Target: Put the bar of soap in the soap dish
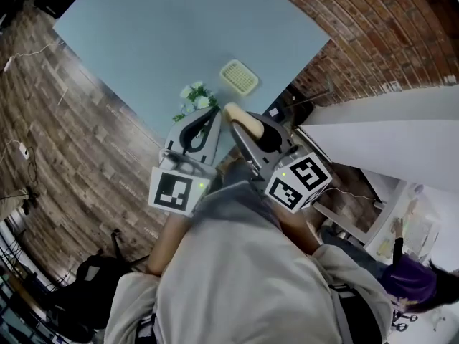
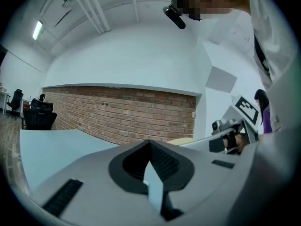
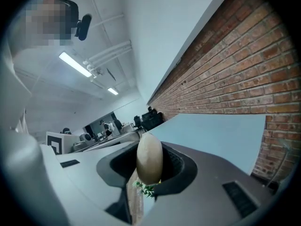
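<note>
While the right tongs point(image 1: 237, 119) clamp the bar of soap point(image 3: 149, 158), the soap dish point(image 1: 239, 77) lies just ahead, left tongs point(image 1: 213, 115) closed, empty.

**Even indoor light, strong fisheye bending**

All three views are evenly bright, without hard shadows. In both gripper views the light comes from ceiling tube lamps point(image 3: 75, 64) in the upper left, and they glare white. The head view gets darker toward its lower corners, and the table point(image 1: 179, 41) edges curve. The brick wall point(image 3: 244, 79) lines bend near the black round border. The bar of soap point(image 3: 149, 157), close to the lens, looks soft
</note>
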`<state>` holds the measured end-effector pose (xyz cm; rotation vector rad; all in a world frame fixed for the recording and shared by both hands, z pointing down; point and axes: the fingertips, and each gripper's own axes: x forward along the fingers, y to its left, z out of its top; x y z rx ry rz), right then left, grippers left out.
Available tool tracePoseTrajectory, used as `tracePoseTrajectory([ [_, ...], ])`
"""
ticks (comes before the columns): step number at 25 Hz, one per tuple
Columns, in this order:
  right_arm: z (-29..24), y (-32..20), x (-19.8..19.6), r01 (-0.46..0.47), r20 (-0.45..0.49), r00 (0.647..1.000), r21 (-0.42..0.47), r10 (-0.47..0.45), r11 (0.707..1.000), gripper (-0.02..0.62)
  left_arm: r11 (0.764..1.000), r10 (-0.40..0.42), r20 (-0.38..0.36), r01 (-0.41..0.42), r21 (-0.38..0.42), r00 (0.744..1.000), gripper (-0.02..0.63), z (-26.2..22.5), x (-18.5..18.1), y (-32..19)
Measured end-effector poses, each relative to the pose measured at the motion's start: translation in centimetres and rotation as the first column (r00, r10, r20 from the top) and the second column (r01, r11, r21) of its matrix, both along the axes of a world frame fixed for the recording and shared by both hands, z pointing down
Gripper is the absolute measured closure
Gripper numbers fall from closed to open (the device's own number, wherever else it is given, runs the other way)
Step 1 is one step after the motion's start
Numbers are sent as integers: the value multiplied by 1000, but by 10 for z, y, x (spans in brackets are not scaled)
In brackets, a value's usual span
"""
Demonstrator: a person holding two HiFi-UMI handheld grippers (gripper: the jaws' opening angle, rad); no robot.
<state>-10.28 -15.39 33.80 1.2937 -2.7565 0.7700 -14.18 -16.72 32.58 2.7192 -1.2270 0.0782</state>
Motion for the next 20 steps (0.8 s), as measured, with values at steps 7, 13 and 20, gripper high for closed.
tracePoseTrajectory([
  [7, 11, -12, 3, -57, 2, 998, -24, 57, 998, 482, 999, 31, -24, -31, -7, 999, 603, 12, -5, -12],
  [13, 15, -32, 8, -61, -1, 998, -27, 61, 998, 482, 999, 38, -23, -38, -18, 999, 603, 17, 2, -27],
  [20, 25, -59, 25, -46, 5, 999, -59, 46, 997, 482, 999, 21, -25, -22, -49, 999, 603, 25, 19, -48],
])
